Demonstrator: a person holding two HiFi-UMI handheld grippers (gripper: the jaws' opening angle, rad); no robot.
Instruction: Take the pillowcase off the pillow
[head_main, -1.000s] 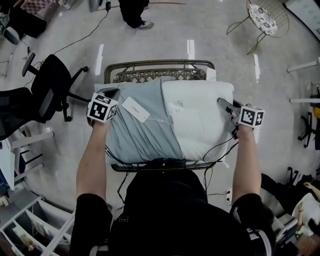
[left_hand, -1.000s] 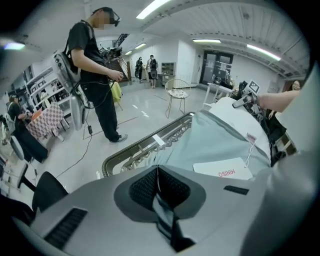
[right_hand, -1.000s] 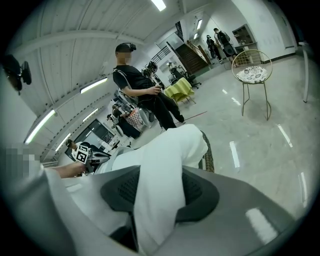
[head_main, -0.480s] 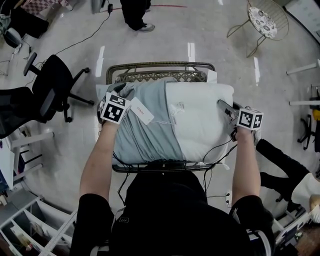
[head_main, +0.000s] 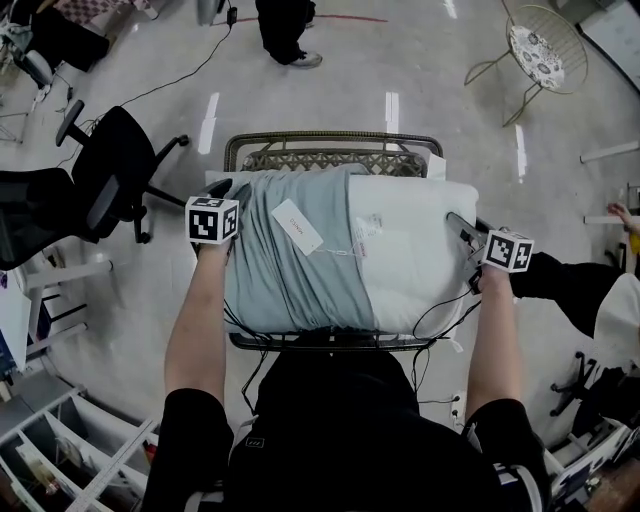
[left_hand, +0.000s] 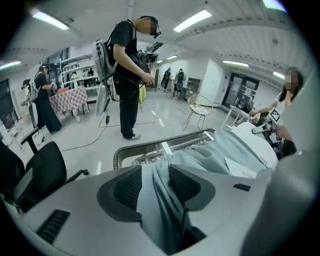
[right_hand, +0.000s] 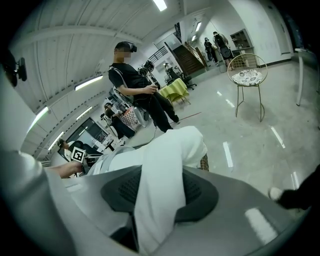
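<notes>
Grey-blue pillowcase (head_main: 285, 275) covers the left half of the white pillow (head_main: 420, 250), which lies long axis left to right across a wicker seat (head_main: 330, 158), bare end pointing right. The left gripper (left_hand: 151, 186) is opening its jaws, pillowcase folds loose between them. The right gripper (right_hand: 160, 192), easing slightly, pinches the pillow's right end. The person's torso hides the pillow's near edge.

Wrinkled grey-blue pillowcase (head_main: 290, 270) covers left half of white pillow (head_main: 420, 260); right half bare
</notes>
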